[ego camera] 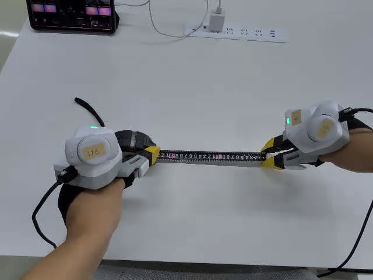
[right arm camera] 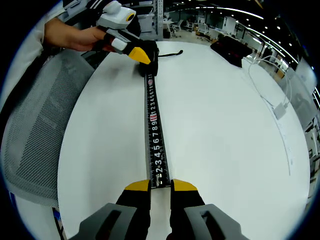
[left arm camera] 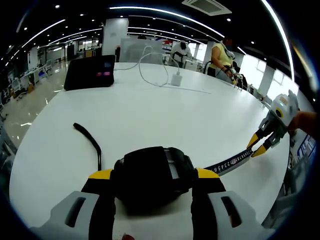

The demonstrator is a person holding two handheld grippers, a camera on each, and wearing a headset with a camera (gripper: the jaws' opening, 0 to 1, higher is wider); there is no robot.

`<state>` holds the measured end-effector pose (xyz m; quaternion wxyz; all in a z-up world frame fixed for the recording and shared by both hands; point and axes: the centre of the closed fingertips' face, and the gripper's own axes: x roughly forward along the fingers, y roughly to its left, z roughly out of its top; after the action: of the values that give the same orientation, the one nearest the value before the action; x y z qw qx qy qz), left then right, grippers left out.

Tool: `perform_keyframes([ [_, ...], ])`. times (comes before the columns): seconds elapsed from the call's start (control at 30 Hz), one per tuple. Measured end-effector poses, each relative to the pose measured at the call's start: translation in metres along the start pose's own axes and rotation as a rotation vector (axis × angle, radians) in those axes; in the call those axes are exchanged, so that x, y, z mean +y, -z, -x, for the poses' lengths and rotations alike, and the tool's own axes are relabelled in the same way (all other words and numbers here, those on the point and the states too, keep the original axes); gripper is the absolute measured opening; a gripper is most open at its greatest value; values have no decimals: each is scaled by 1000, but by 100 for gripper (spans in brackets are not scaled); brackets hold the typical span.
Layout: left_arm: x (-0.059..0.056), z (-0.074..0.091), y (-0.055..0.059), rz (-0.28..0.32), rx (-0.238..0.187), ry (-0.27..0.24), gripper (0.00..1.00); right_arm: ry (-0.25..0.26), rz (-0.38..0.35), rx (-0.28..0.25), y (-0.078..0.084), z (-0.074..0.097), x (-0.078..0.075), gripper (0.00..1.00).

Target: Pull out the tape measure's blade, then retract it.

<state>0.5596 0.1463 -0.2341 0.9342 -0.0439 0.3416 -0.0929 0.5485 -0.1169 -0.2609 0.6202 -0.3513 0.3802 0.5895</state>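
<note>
One white table [ego camera: 192, 87] | blade [ego camera: 210, 156] outstretched | power strip [ego camera: 245, 32] far edge | open-plan office

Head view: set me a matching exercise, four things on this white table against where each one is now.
1 black tape measure case
2 black numbered blade
3 white power strip
4 black panel with pink-lit screens

A tip pinched by the right hand-held gripper
B along the far edge
C far left corner
D clamped in the left hand-held gripper

Pairs: 1-D, 2-A, 3-B, 4-C
</note>
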Motion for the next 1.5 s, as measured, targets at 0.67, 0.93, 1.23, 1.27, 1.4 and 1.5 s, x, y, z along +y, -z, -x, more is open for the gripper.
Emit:
perform_keyframes([
  [0.67,1,1,0,16,-5,12,57,-12,-4,-26,-16,-7,2,10],
  [0.93,1,1,0,21,-5,14,57,-14,-7,-30,-18,-8,3,10],
  [1.23,1,1,0,26,-5,16,57,-13,-7,-34,-21,-9,1,10],
  [1.27,1,1,0,27,-6,16,57,-13,-6,-35,-22,-9,1,10],
  [1.4,1,1,0,32,-5,18,57,-15,-3,-39,-26,-12,2,10],
  [1.5,1,1,0,35,-6,19,57,-16,-1,-42,-28,-13,1,10],
])
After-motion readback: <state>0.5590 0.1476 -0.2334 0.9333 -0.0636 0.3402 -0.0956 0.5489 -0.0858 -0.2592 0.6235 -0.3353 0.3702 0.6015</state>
